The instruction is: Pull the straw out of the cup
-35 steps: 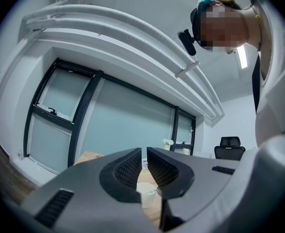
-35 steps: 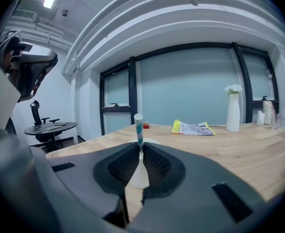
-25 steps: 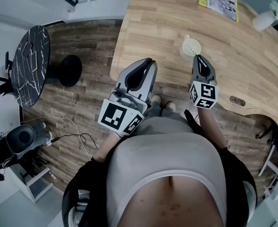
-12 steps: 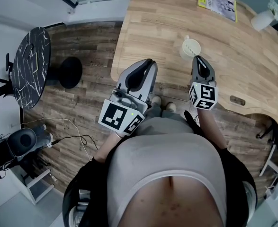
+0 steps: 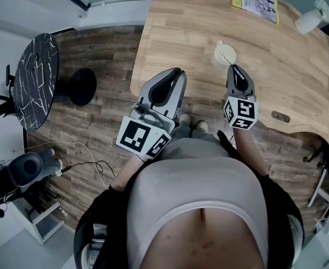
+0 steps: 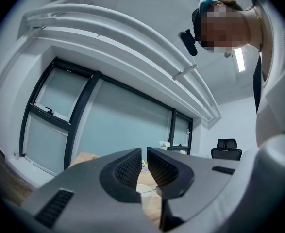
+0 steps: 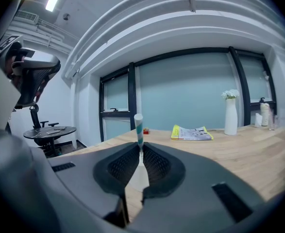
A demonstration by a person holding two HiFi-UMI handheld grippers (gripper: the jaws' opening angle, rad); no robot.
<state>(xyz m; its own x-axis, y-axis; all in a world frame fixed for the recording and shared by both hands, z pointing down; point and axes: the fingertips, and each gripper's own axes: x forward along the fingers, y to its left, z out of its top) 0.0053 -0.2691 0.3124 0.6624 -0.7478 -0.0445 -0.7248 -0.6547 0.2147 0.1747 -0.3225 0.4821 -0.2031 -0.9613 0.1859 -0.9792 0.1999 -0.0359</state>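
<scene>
**As the straw is pinched, the cup stays put**

While the striped straw is clamped upright by the closed jaws of the right gripper, its lower end is hidden behind them. 1 white cup is stood on the wooden table just beyond. The left gripper is closed on nothing. Nothing is seen shifted since 1 second ago.

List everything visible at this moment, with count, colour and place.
table: one, light wood, ahead
cup: one, white, near table's front edge
straw: one, white-teal striped, upright at cup
booklet: one, yellow, table's far side
vase: one, white, table's far right
round table: one, black, floor at left
stool: one, black, beside round table
left gripper: one, grey, shut, empty, at table's edge
right gripper: one, grey, shut on straw, by cup
</scene>
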